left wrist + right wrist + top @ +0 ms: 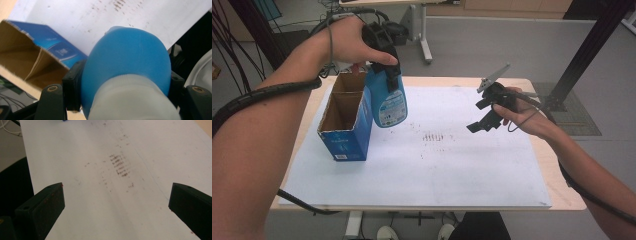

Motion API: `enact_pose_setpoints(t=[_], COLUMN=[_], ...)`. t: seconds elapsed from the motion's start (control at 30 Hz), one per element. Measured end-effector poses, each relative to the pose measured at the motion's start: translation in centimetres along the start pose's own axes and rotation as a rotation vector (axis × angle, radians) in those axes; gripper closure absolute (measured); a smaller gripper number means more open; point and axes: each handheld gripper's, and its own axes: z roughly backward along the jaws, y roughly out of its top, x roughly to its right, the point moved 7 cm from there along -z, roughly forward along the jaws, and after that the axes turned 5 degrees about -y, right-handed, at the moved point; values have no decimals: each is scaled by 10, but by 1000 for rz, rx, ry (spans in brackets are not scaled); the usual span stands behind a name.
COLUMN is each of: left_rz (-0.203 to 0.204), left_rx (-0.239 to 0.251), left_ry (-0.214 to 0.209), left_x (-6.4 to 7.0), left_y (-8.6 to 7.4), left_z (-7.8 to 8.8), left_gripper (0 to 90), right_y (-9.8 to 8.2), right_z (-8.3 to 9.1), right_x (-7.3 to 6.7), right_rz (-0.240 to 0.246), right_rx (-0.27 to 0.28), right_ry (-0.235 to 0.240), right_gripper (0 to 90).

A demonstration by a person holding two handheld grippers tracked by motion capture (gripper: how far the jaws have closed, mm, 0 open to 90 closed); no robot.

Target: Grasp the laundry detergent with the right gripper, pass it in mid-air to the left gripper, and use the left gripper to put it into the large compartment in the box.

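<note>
Glossy blue plastic bottle (386,97); matt cardboard box (346,122), raw brown inside; smudged white paper sheet (452,165) covering wooden tabletop (564,196).

The high view looks forward and down from above the person's side onto the wooden table (542,85) with its white paper sheet (462,170), taking in the whole top and the floor beyond at 12 o'clock. The left gripper view rides the left gripper (384,45) and looks steeply down, very near the blue plastic spray bottle (127,65), with the open blue cardboard box (32,57) at 9 o'clock; the high view shares the bottle (387,97) and box (347,122). The right gripper view rides the right gripper (487,107), looking low and close along the sheet (150,147); it shares the patch of brown smudges (120,165) with the high view (434,136) and the left gripper view (120,3).
</note>
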Motion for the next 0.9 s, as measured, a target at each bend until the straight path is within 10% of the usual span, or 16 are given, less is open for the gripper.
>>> enact_pose_setpoints(t=[0.23, 0.27, 0.37, 0.57, 0.9], left_rz=[170, 256, 301, 524, 740], left_rx=[52, 81, 96, 167, 217], left_ry=[20, 7, 9, 59, 79], left_x=[-21, -30, -38, -66, -88], left_y=[-10, -13, -19, -35, -52], left_z=[27, 36, 47, 74, 93], left_gripper=[354, 354, 354, 354, 355], right_y=[-17, -21, -25, -32, -34], right_z=[17, 22, 27, 40, 43], right_x=[9, 12, 13, 18, 19], right_rz=[-10, -11, -10, -20, -7], right_rx=[-44, -61, -71, -86, -102], right_ry=[-38, -51, -54, -73, -77], right_gripper=[3, 3, 3, 3, 3])
